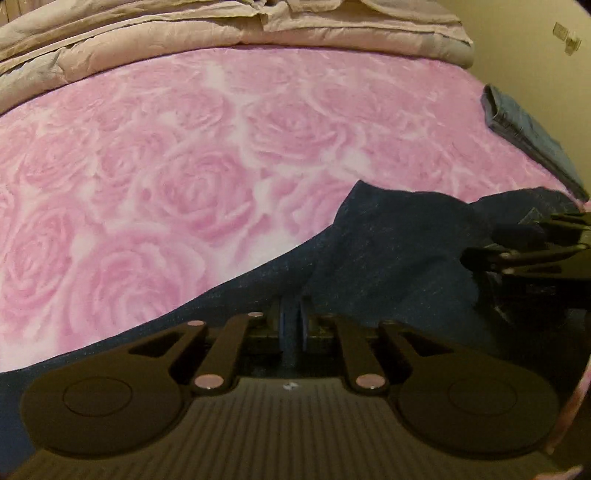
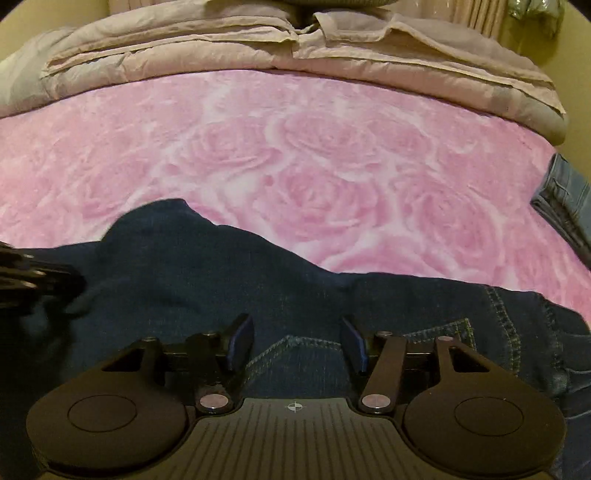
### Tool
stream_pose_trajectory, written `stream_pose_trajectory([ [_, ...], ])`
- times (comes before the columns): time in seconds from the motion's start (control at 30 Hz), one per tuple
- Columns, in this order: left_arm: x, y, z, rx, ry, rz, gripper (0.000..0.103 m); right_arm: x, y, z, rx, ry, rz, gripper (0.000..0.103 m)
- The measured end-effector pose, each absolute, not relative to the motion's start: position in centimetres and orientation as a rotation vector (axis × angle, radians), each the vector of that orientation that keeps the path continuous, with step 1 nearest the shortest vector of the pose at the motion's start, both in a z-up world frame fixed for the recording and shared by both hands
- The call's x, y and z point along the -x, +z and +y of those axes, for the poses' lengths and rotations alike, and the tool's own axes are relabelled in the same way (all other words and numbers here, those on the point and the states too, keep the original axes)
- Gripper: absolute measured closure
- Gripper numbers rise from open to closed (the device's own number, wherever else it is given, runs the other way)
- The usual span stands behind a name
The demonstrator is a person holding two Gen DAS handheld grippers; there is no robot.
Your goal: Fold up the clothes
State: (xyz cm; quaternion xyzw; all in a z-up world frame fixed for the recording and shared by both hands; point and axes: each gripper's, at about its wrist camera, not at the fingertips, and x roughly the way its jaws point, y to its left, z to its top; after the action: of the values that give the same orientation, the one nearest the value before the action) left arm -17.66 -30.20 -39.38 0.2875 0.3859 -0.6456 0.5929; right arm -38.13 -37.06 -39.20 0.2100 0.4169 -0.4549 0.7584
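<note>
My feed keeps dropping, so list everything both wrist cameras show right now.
dark jeans: one, navy, near edge of the bed, rumpled, under both grippers
folded jeans: one, lighter blue, far right of the bed
blanket: one, pink rose print, covering the bed
duvet: one, beige-grey, folded in layers at the bed's far end
wall: yellowish, behind the bed
left gripper: black with blue pads, pinching dark jeans fabric
right gripper: black with blue pads, jaws apart over the stitched pocket
</note>
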Motion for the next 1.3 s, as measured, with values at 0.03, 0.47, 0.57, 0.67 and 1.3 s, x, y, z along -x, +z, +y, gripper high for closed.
stream_pose_trajectory([
  [0.03, 17.2, -38.9, -29.6, -0.644, -1.49, 0.908, 0.095, 38.9, -38.6, -36.5, -0.471, -1.005, 0.898, 0.048],
  [0.47, 14.0, -39.1, -18.0, -0.547, -1.481, 0.956, 0.096, 48.0, -38.0, -27.2, -0.565, -1.2, 0.82, 0.048],
  [0.57, 13.8, -38.6, -17.9, -0.491, -1.516, 0.953, 0.095, 47.1, -36.0, -25.7, -0.523, -1.244, 0.716, 0.048],
  [0.67, 14.2, -39.0, -17.0, -0.464, -1.577, 0.898, 0.095, 46.5, -37.0, -23.7, -0.529, -1.22, 0.669, 0.048],
  [1.3, 13.0, -37.0, -4.0, -0.336, -1.47, 0.658, 0.095, 43.7, -36.9, -13.8, -0.482, -1.357, 0.449, 0.047],
])
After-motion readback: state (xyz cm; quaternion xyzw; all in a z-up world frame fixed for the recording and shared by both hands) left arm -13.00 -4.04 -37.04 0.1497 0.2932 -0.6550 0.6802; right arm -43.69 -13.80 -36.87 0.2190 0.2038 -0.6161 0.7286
